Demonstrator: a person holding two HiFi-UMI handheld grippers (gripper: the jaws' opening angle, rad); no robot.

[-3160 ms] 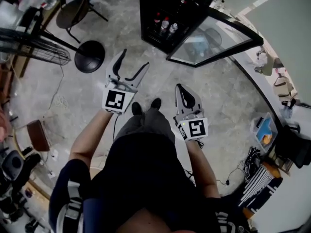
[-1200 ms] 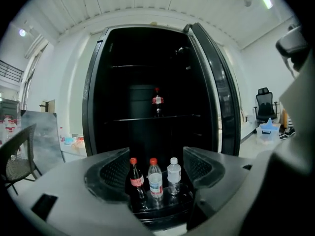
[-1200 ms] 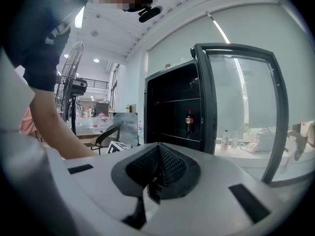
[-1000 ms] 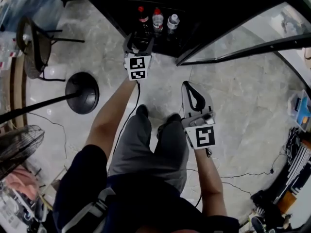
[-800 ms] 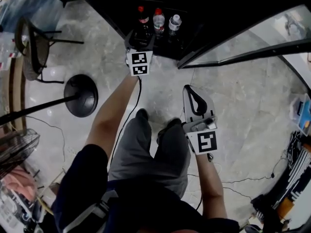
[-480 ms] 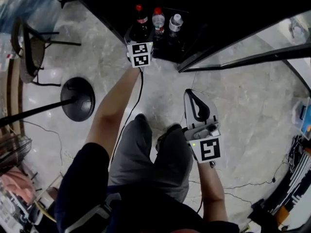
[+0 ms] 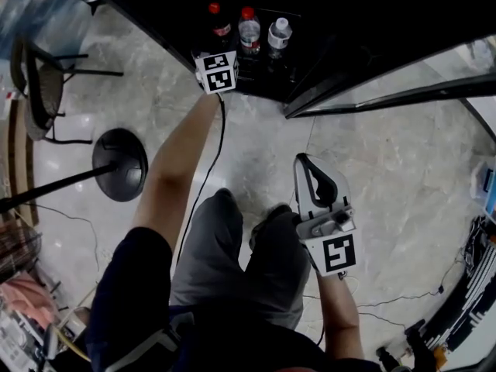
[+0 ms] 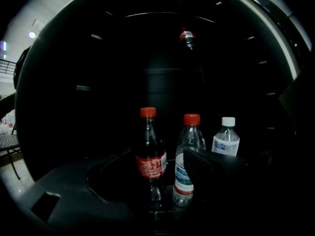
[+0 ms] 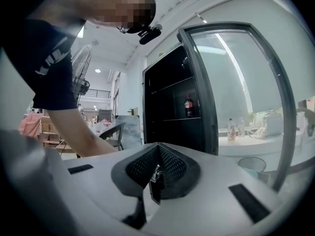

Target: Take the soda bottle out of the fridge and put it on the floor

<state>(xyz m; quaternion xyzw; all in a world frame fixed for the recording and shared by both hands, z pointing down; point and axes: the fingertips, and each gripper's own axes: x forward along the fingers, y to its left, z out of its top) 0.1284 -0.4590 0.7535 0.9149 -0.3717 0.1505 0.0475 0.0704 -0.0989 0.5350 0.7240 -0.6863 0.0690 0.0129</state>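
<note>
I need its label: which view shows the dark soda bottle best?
The left gripper view: the soda bottle stands close, label facing the camera. The head view shows only its cap and shoulder from above; the right gripper view misses it.

In the head view, the marker cube (image 7: pixel 216 71) hid the jaws of the left gripper (image 8: pixel 152 178). In the left gripper view, one jaw covered the lower half of the white-capped bottle (image 8: pixel 226 137), and the base of the soda bottle (image 8: pixel 150 156) was lost in darkness.
</note>
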